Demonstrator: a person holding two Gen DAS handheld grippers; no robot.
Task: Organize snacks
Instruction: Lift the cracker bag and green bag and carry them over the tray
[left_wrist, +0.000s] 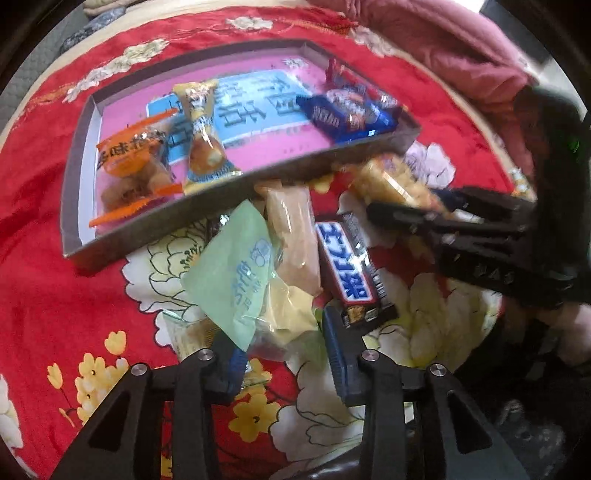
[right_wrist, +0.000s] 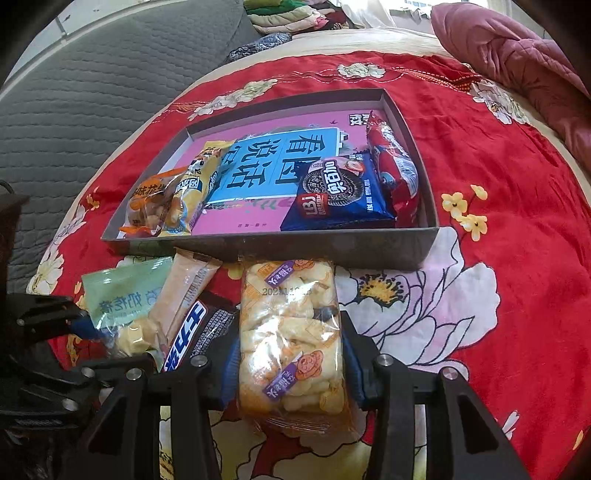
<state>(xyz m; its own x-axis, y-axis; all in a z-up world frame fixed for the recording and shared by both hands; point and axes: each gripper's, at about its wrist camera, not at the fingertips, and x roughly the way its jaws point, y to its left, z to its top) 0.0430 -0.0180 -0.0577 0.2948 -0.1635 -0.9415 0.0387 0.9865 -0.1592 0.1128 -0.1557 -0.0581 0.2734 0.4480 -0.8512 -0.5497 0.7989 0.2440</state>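
A grey tray (left_wrist: 258, 184) (right_wrist: 295, 247) with a pink and blue printed floor lies on the red floral blanket. It holds an orange packet (left_wrist: 136, 162), a yellow packet (left_wrist: 201, 140), a blue cookie packet (right_wrist: 340, 188) and a red packet (right_wrist: 397, 166). In front of it lie a green packet (left_wrist: 229, 269) (right_wrist: 125, 291), a beige packet (left_wrist: 295, 236) and a dark chocolate bar (left_wrist: 347, 266). My left gripper (left_wrist: 275, 325) (right_wrist: 118, 345) stands open, its fingers either side of the green packet's near end. My right gripper (right_wrist: 290, 332) (left_wrist: 406, 203) is shut on a clear bag of puffed snacks (right_wrist: 291, 332), just short of the tray's front wall.
The red floral blanket (right_wrist: 498, 277) covers the bed around the tray. A pink quilt (right_wrist: 517, 55) is bunched at the back right. A grey quilted mattress (right_wrist: 92, 92) lies to the left, with folded clothes (right_wrist: 288, 14) at the far back.
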